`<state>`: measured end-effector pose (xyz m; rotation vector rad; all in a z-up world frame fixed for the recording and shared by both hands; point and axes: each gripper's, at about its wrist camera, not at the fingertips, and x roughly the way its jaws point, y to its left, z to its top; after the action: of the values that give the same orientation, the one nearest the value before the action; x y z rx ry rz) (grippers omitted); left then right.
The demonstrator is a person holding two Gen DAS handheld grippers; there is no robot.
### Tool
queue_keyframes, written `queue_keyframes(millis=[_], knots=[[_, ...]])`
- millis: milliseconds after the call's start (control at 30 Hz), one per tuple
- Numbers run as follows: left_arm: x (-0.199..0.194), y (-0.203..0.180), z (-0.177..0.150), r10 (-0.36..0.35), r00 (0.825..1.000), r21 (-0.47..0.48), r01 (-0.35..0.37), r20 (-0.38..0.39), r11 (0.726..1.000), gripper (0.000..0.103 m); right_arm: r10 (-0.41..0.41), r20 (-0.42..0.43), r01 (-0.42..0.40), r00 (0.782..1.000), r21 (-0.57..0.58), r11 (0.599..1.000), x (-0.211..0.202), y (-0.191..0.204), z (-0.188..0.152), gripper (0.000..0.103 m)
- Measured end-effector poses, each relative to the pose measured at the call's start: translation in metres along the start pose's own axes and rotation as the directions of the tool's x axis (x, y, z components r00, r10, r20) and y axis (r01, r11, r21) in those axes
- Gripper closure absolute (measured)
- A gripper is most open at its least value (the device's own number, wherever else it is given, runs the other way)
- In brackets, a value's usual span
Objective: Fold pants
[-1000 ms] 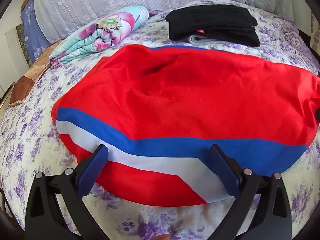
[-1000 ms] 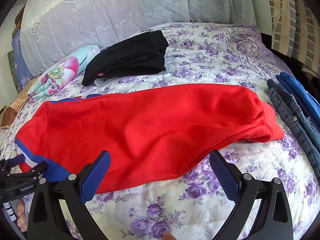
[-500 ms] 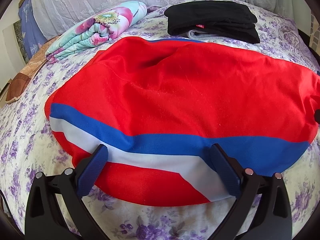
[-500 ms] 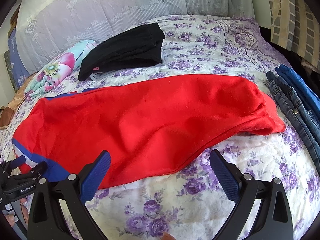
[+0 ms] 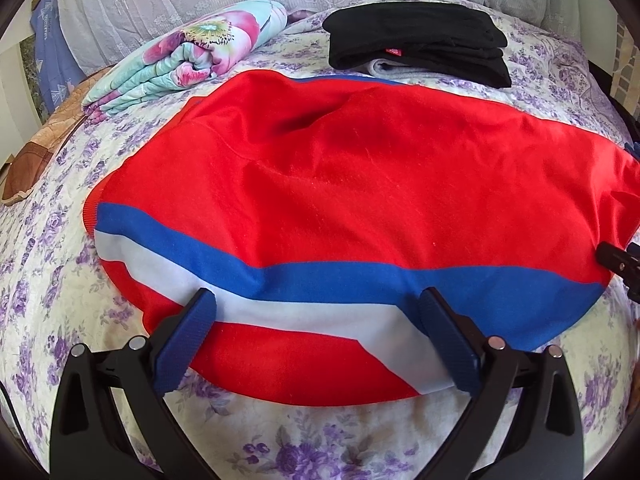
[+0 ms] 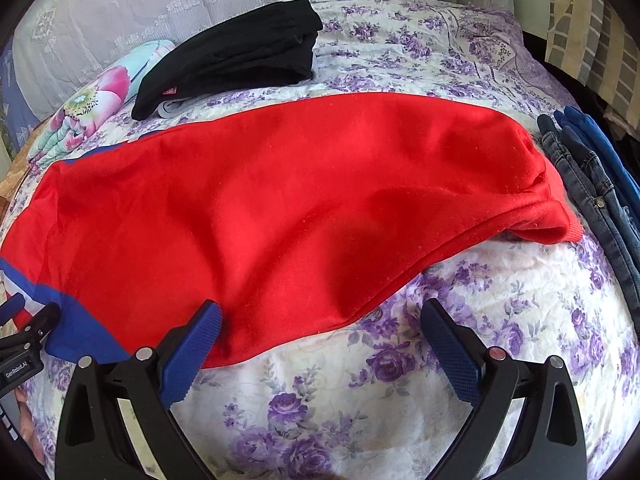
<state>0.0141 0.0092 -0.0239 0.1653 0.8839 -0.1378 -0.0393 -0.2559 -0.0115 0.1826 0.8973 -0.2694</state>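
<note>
Pants (image 5: 360, 200) spread lengthwise just ahead of both grippers, already halved. Left gripper (image 5: 316, 328) spread wide over striped end, right gripper (image 6: 320, 332) likewise, empty. Next: pinch an end, fold across.

The left gripper (image 5: 316, 312) and right gripper (image 6: 320, 324) both hover low with jaws spread wide, gripping nothing.

Both wrist views low, close, facing bedhead, sharing red pants (image 5: 360, 184), black pile (image 6: 240, 52)
</note>
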Motion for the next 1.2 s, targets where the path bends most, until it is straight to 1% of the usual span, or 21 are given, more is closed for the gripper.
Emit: queue_keyframes(millis=[167, 333, 400, 433, 500, 600, 667, 700, 733, 800, 900, 1000, 1133, 1200], knots=[[-0.002, 0.001, 0.000, -0.023, 1.000, -0.002, 0.023, 0.000, 1.000, 0.004, 0.007, -0.002, -0.007, 1.000, 0.006, 1.000, 0.001, 0.000, 0.000, 0.003], [-0.004, 0.001, 0.000, -0.013, 1.000, 0.005, 0.013, -0.002, 1.000, 0.004, 0.030, 0.003, -0.030, 1.000, 0.019, 0.999, -0.002, -0.004, 0.001, 0.003], [-0.010, 0.004, 0.001, -0.004, 1.000, -0.005, 0.004, 0.010, 1.000, 0.004, 0.052, 0.016, -0.053, 0.999, 0.018, 0.998, -0.009, -0.007, 0.001, 0.004], [-0.016, 0.008, 0.002, 0.005, 1.000, -0.016, -0.004, 0.024, 1.000, 0.004, 0.066, 0.038, -0.066, 0.997, 0.024, 0.998, -0.015, -0.010, 0.002, 0.004], [-0.029, 0.018, 0.004, 0.037, 0.998, -0.039, -0.034, 0.059, 0.999, 0.004, 0.067, 0.139, -0.073, 0.988, 0.042, 0.996, -0.038, -0.017, 0.001, 0.004], [-0.046, 0.036, 0.010, 0.082, 0.991, -0.073, -0.074, 0.107, 0.995, 0.004, 0.061, 0.264, -0.081, 0.962, 0.068, 0.994, -0.066, -0.029, 0.000, 0.004], [-0.055, 0.045, 0.018, 0.097, 0.986, -0.087, -0.086, 0.138, 0.993, 0.004, 0.084, 0.300, -0.113, 0.950, 0.084, 0.990, -0.074, -0.037, 0.004, 0.004], [-0.057, 0.047, 0.022, 0.108, 0.983, -0.085, -0.096, 0.151, 0.992, 0.004, 0.096, 0.300, -0.124, 0.949, 0.077, 0.989, -0.076, -0.038, 0.008, 0.004], [-0.058, 0.046, 0.026, 0.127, 0.978, -0.079, -0.115, 0.162, 0.990, 0.004, 0.097, 0.295, -0.122, 0.951, 0.067, 0.990, -0.076, -0.038, 0.011, 0.004], [-0.058, 0.044, 0.030, 0.140, 0.975, -0.074, -0.129, 0.174, 0.989, 0.004, 0.088, 0.289, -0.105, 0.953, 0.042, 0.994, -0.073, -0.033, 0.014, 0.004], [-0.047, 0.036, 0.029, 0.130, 0.978, -0.068, -0.120, 0.161, 0.990, 0.004, 0.105, 0.279, -0.115, 0.954, 0.019, 0.993, -0.063, -0.027, 0.007, 0.004], [-0.031, 0.029, 0.020, 0.130, 0.983, -0.058, -0.124, 0.130, 0.991, 0.004, 0.126, 0.232, -0.129, 0.964, -0.003, 0.992, -0.052, -0.020, 0.007, 0.004], [-0.022, 0.027, 0.014, 0.156, 0.981, -0.047, -0.152, 0.113, 0.987, 0.004, 0.122, 0.219, -0.122, 0.968, -0.014, 0.992, -0.048, -0.014, 0.005, 0.004], [-0.021, 0.029, 0.013, 0.147, 0.982, -0.055, -0.141, 0.117, 0.988, 0.004, 0.120, 0.211, -0.121, 0.970, -0.010, 0.993, -0.047, -0.015, 0.005, 0.004]])
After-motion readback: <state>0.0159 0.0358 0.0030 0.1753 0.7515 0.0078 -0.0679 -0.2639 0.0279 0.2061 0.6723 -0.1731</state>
